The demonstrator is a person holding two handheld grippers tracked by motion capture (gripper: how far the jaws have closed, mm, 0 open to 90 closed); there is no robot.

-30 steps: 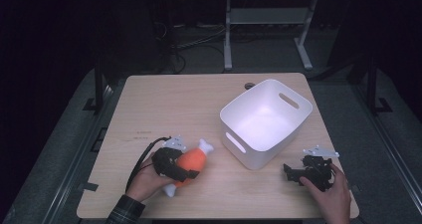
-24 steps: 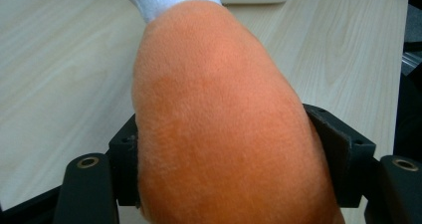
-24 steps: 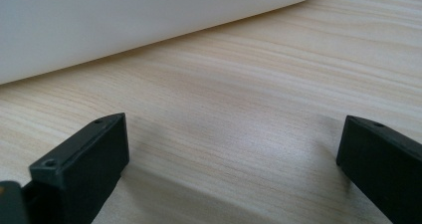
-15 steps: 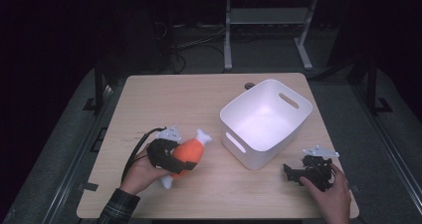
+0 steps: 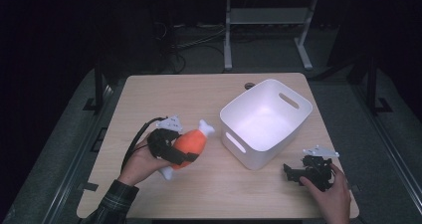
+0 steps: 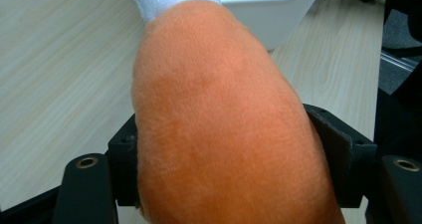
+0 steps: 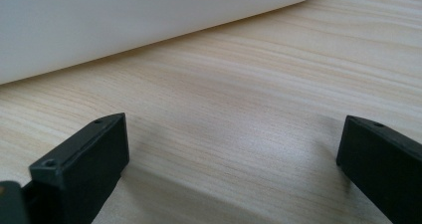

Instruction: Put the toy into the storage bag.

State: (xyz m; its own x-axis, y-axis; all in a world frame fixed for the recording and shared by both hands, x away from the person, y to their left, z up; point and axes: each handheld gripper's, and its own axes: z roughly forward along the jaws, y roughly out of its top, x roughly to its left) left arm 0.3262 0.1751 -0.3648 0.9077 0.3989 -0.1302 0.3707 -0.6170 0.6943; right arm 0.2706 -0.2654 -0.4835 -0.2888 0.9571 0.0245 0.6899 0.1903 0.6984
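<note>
An orange plush drumstick (image 5: 191, 143) with white bone ends hangs above the left half of the table, and my left gripper (image 5: 174, 152) is shut on its fat orange middle. In the left gripper view the plush (image 6: 224, 124) bulges between the two black jaws, its white tip toward the bin. The white plastic bin (image 5: 266, 120) with slot handles stands right of centre, nothing inside it. My right gripper (image 5: 293, 173) rests on the table by the front right corner, open, nothing between its jaws; the right gripper view has the gripper (image 7: 234, 154) low over bare wood beside the bin wall (image 7: 124, 20).
The wooden table (image 5: 164, 92) has bare room along its back and left parts. A black cable (image 5: 134, 142) loops from the left gripper toward the person's wrist. Beyond the table's back edge stand a metal rack's legs (image 5: 229, 40) and floor cables.
My left gripper has lifted the plush drumstick off the table and carried it slightly up and back. The right gripper has stayed where it was.
</note>
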